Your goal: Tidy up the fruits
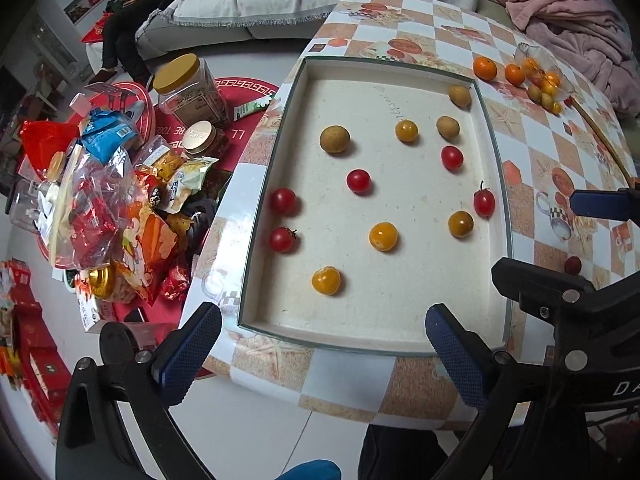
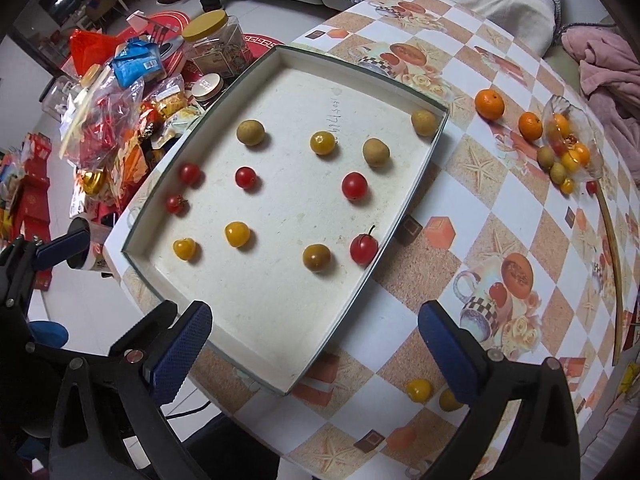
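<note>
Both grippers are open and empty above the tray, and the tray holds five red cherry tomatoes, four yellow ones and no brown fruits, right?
Not quite: the tray also holds three brown fruits, as the right wrist view shows. The rest stands: left gripper and right gripper are open and empty, with five red cherry tomatoes and four yellow ones.

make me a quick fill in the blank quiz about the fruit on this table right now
1. The tray holds ___ red tomatoes.
2. Both the left gripper and the right gripper are ___.
3. The two oranges sit ___ the tray.
4. The glass bowl lies ___ of the tray.

Missing words: five; open; outside; right
</note>
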Demonstrator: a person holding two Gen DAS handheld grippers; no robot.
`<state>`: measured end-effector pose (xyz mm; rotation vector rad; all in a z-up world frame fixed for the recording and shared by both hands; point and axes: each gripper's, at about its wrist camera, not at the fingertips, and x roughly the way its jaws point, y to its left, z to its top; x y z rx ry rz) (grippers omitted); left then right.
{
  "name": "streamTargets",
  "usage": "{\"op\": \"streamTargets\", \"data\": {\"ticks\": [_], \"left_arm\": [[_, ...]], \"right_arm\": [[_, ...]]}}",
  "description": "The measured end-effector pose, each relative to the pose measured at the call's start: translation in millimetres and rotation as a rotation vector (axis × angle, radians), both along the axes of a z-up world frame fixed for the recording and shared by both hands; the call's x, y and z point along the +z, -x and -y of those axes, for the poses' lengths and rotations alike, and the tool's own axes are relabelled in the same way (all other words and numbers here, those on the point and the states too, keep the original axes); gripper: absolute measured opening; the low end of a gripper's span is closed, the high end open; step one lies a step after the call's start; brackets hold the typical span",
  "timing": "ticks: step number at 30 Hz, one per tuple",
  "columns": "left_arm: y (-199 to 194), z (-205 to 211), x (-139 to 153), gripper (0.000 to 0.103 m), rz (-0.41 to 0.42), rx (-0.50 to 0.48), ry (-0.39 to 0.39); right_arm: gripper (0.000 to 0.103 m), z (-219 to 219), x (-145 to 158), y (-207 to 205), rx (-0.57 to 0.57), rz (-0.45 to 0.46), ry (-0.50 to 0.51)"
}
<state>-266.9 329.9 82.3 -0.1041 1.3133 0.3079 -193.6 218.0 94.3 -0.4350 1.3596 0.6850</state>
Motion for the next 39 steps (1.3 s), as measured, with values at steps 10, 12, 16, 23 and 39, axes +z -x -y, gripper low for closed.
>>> {"op": "streamTargets", "data": {"ticks": [10, 12, 16, 23, 39], "left_arm": [[1, 4, 6, 0.103, -0.023, -0.025, -0.005], [0, 4, 7, 0.103, -0.025, -0.027, -0.004], [-3, 2, 9, 0.103, -0.024, -0.024, -0.007], [-6, 0, 12, 0.103, -0.019, -0.025, -0.012], [-11, 4, 19, 0.103, 0.005, -0.042, -0.023]], "right_arm": [[0.103, 3, 12, -4, -0.028, 0.009, 0.003], [0.103, 2, 14, -5, -0.030, 0.014, 0.000], [0.103, 0, 17, -7, -0.030, 0.019, -0.002], [0.103, -3, 20, -7, -0.022, 0.027, -0.002], [0.103, -4, 26, -10, -0.021, 0.047, -0.008]]}}
